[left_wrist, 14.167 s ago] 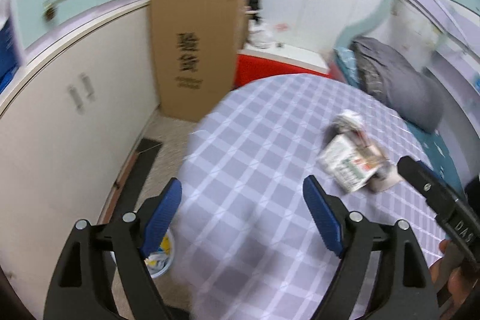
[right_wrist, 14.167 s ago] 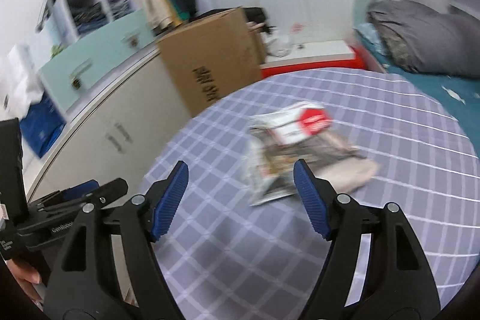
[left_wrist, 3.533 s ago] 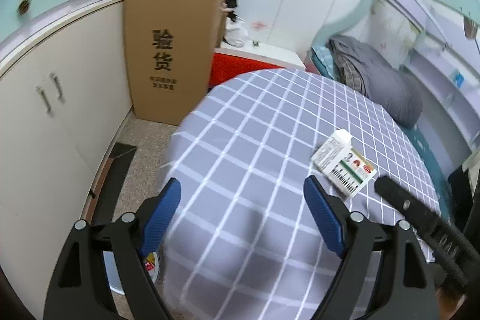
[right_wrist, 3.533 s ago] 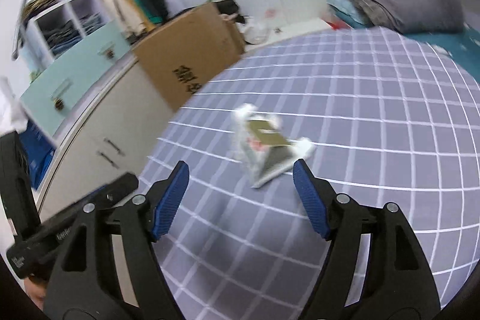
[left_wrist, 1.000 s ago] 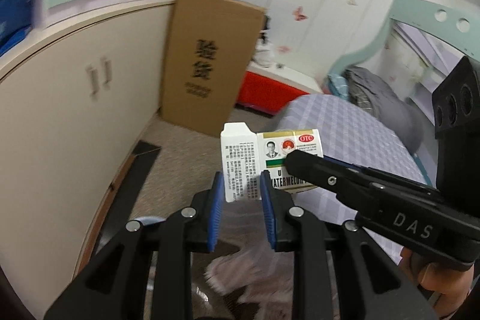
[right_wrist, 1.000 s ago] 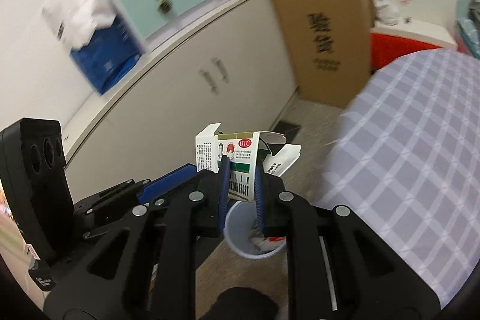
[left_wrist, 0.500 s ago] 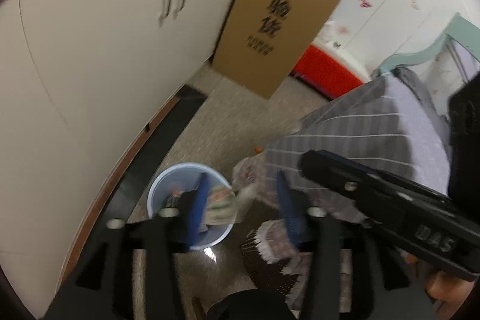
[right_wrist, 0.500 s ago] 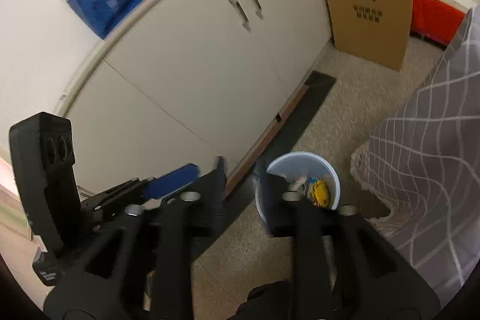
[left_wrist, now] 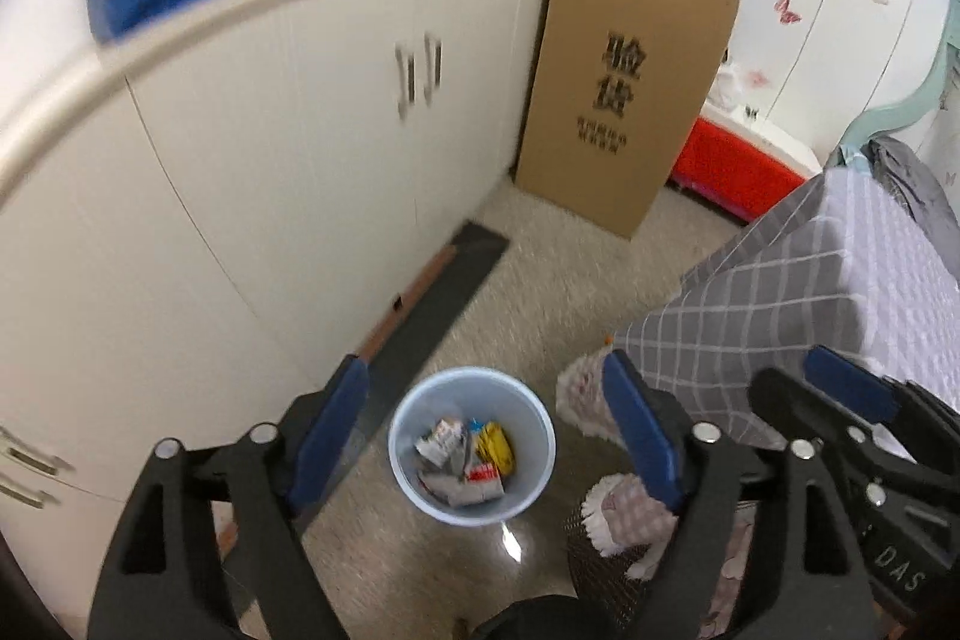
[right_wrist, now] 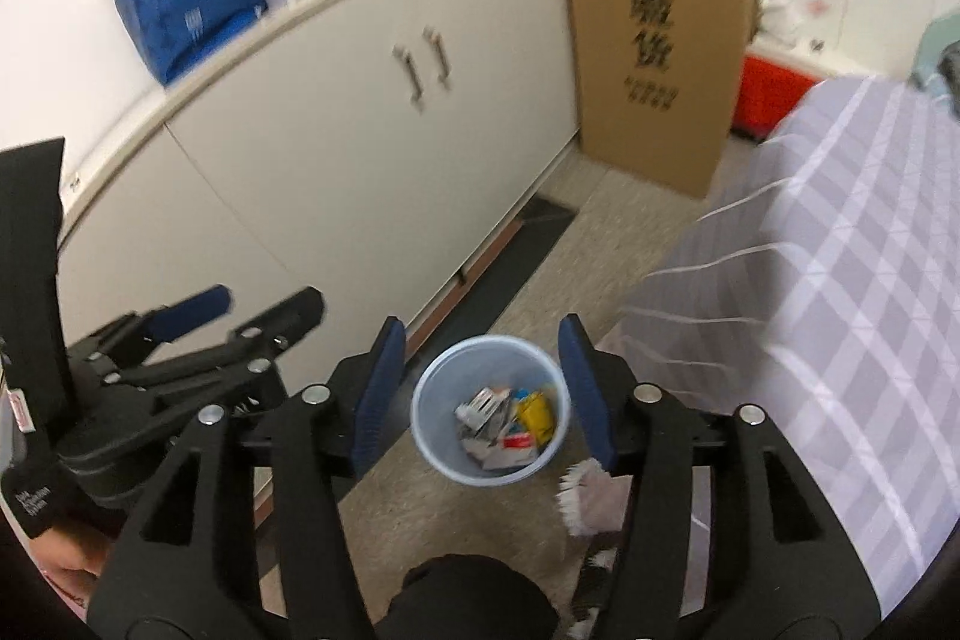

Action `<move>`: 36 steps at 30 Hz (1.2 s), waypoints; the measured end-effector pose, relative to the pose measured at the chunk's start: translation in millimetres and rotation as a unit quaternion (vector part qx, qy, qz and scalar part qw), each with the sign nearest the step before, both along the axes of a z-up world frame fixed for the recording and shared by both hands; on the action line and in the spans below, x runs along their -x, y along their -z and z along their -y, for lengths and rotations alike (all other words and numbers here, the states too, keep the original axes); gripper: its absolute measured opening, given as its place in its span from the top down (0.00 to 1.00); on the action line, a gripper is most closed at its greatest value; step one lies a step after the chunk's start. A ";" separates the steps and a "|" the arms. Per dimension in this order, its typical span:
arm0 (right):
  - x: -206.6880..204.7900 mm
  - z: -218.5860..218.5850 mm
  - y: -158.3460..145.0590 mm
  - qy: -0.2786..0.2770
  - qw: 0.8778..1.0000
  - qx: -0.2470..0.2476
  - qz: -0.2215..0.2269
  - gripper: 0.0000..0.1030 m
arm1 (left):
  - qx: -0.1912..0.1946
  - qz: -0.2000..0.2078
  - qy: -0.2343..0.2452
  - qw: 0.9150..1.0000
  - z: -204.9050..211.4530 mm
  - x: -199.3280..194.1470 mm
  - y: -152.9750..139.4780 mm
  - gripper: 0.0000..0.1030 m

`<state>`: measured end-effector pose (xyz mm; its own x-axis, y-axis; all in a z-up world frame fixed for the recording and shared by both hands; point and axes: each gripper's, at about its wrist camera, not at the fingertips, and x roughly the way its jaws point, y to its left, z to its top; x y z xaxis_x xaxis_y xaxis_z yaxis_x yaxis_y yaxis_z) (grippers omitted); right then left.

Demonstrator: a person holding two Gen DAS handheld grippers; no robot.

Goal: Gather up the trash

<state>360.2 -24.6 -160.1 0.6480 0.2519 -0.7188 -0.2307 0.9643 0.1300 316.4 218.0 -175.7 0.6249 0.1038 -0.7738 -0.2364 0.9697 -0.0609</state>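
Observation:
A pale blue waste bin (left_wrist: 401, 454) stands on the floor below both grippers; it also shows in the right wrist view (right_wrist: 427, 430). It holds crumpled wrappers and cartons (left_wrist: 465, 454), also seen in the right wrist view (right_wrist: 507, 421). My left gripper (left_wrist: 487, 421) is open and empty above the bin. My right gripper (right_wrist: 487, 391) is open and empty above the bin too. The right gripper shows at the right of the left wrist view (left_wrist: 840, 400); the left gripper shows at the left of the right wrist view (right_wrist: 240, 310).
White cabinets (left_wrist: 270, 172) run along the left. A tall cardboard box (left_wrist: 624, 94) leans at their far end by a red bin (left_wrist: 729, 172). A table with a grey checked cloth (left_wrist: 840, 292) stands at right. A frilly slipper (left_wrist: 624, 520) lies by the bin.
Both grippers held one medicine carton over the floor a second ago. They have opened, and the carton has dropped into the bin. Both views now look down at the bin.

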 end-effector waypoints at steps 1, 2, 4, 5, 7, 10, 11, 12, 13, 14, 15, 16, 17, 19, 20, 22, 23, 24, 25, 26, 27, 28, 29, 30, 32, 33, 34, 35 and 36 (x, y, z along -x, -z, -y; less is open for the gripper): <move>8.0 5.4 -8.5 0.005 1.000 0.000 0.011 0.44 | -0.008 0.011 0.001 1.000 6.1 5.1 -9.2 0.21; 20.5 13.2 -19.6 0.012 1.000 -0.003 0.025 0.43 | -0.015 0.023 0.001 1.000 12.4 11.2 -18.8 0.19; 43.0 26.6 -37.1 0.026 0.998 -0.001 0.049 0.39 | -0.022 0.050 0.009 0.998 28.0 28.5 -42.0 0.18; 57.4 34.9 -48.0 0.034 0.997 -0.003 0.063 0.39 | -0.027 0.065 0.015 0.997 38.4 39.0 -55.3 0.16; 88.2 51.0 -68.9 0.048 0.994 -0.007 0.094 0.33 | -0.032 0.084 0.030 0.995 54.8 54.3 -74.2 0.14; 123.9 69.1 -92.0 0.071 0.989 -0.010 0.130 0.26 | -0.046 0.115 0.051 0.991 81.5 82.8 -101.1 0.11; 139.0 76.4 -100.0 0.080 0.986 -0.012 0.143 0.24 | -0.051 0.125 0.057 0.989 88.6 92.7 -107.3 0.10; 156.3 83.7 -108.1 0.090 0.983 -0.012 0.159 0.24 | -0.057 0.142 0.068 0.986 100.0 106.0 -118.0 0.09; 169.2 88.7 -114.6 0.095 0.980 -0.014 0.174 0.22 | -0.061 0.157 0.078 0.983 109.7 120.5 -126.8 0.09; 181.6 92.5 -119.5 0.100 0.977 -0.013 0.185 0.21 | -0.063 0.168 0.085 0.980 116.4 131.1 -133.3 0.09; 195.4 96.2 -124.6 0.107 0.974 -0.011 0.198 0.20 | -0.064 0.176 0.089 0.978 123.0 140.8 -138.1 0.09; 205.1 98.1 -128.1 0.110 0.972 -0.009 0.209 0.19 | -0.063 0.184 0.094 0.976 127.9 151.0 -143.8 0.08; 219.5 101.9 -132.9 0.116 0.968 -0.007 0.222 0.18 | -0.062 0.194 0.099 0.974 132.6 160.0 -148.4 0.08; 245.5 107.2 -140.2 0.125 0.961 -0.003 0.245 0.16 | -0.063 0.212 0.110 0.969 144.8 182.0 -158.0 0.07; 253.6 107.8 -142.3 0.129 0.959 0.001 0.253 0.15 | -0.064 0.219 0.114 0.967 149.2 190.3 -161.0 0.07; 274.0 111.4 -145.5 0.139 0.953 0.010 0.269 0.12 | -0.067 0.237 0.121 0.962 158.3 210.0 -168.0 0.07; 286.7 113.7 -146.8 0.145 0.949 0.012 0.280 0.12 | -0.067 0.245 0.126 0.959 163.4 221.3 -171.8 0.07; 296.1 115.2 -147.5 0.150 0.946 0.014 0.287 0.11 | -0.067 0.251 0.130 0.957 166.3 228.7 -174.1 0.06; 304.6 116.6 -148.5 0.154 0.944 0.017 0.292 0.10 | -0.067 0.257 0.134 0.955 169.8 237.1 -176.9 0.06; 316.3 118.1 -149.8 0.159 0.940 0.020 0.301 0.10 | -0.068 0.261 0.136 0.953 172.7 243.9 -178.9 0.06; 322.5 118.5 -150.0 0.162 0.938 0.021 0.305 0.09 | -0.069 0.268 0.138 0.951 175.6 252.1 -181.8 0.06; 329.0 119.0 -150.6 0.166 0.936 0.024 0.309 0.09 | -0.068 0.275 0.140 0.949 177.3 259.0 -184.2 0.06; 336.2 120.1 -151.2 0.168 0.934 0.027 0.314 0.08 | -0.065 0.282 0.144 0.946 180.4 266.7 -187.5 0.06; 343.6 122.3 -151.6 0.171 0.931 0.026 0.320 0.08 | -0.064 0.287 0.148 0.944 182.3 270.8 -189.2 0.06; 353.9 125.1 -151.3 0.179 0.928 0.026 0.327 0.08 | -0.071 0.299 0.151 0.940 188.5 281.8 -192.8 0.06; 357.6 126.4 -151.3 0.184 0.925 0.027 0.330 0.08 | -0.075 0.303 0.150 0.938 190.5 285.8 -194.2 0.06; 361.8 127.7 -151.8 0.188 0.924 0.026 0.332 0.07 | -0.080 0.306 0.151 0.937 193.6 289.4 -195.1 0.06; 364.8 129.2 -152.4 0.189 0.923 0.023 0.334 0.07 | -0.082 0.307 0.152 0.936 196.0 292.9 -196.2 0.06; 368.1 130.5 -152.7 0.190 0.922 0.021 0.336 0.07 | -0.084 0.309 0.153 0.935 197.4 295.3 -196.9 0.06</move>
